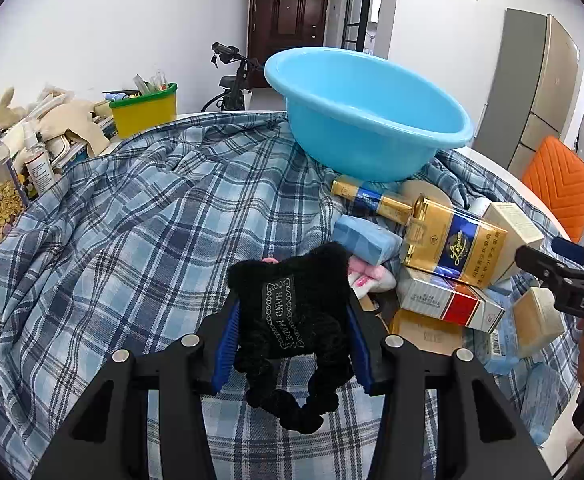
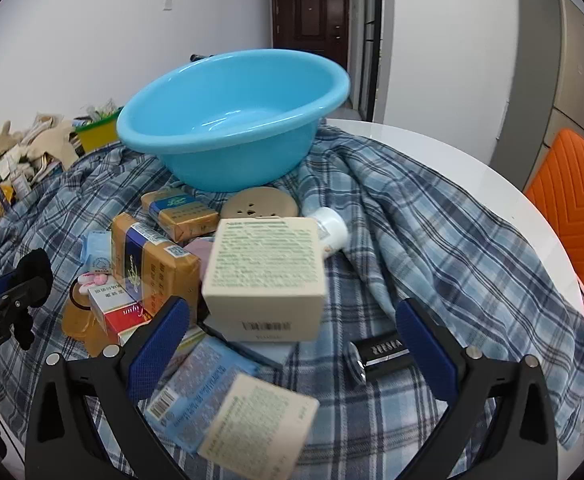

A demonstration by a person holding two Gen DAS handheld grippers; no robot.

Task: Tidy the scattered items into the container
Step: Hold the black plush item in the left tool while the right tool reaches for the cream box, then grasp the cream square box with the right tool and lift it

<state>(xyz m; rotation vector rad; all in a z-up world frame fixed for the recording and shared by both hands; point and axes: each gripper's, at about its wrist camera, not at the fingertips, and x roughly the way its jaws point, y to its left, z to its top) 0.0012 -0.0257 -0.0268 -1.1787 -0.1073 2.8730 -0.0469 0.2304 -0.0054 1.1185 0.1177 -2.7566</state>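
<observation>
Left tongs (image 1: 292, 320) clamped on a black fuzzy scrunchie-like item (image 1: 292, 308), blue pads pressed into both its sides; the lower loop dangles free below the pads. It sits lifted just above the plaid cloth (image 1: 132, 220) covering the tabletop.

Blue basin (image 1: 368, 120) stands ahead and slightly right of the left tongs, upright, apparently empty (only a sheen on its bottom). It rests on the cloth, touching the back of the clutter.

Right tongs (image 2: 292, 344) gape wide, holding nothing. Cream box (image 2: 264, 276) lies just beyond them; a black cylinder (image 2: 380, 354) rests near the right pad.

Judged step: carry the scrunchie to the basin and drop it in.

How to do it well:
- Keep the squeeze firm; soft pile could slip.
- Lift enough for the dangling loop to clear the gold cigarette pack (image 1: 452, 244) and blue wrapped bar (image 1: 366, 238) lying between tongs and basin.
- Cross the near rim before opening; releasing short lands it back on the pile.
- Keep clear of the right tongs, visible at the far right of the left view.
</observation>
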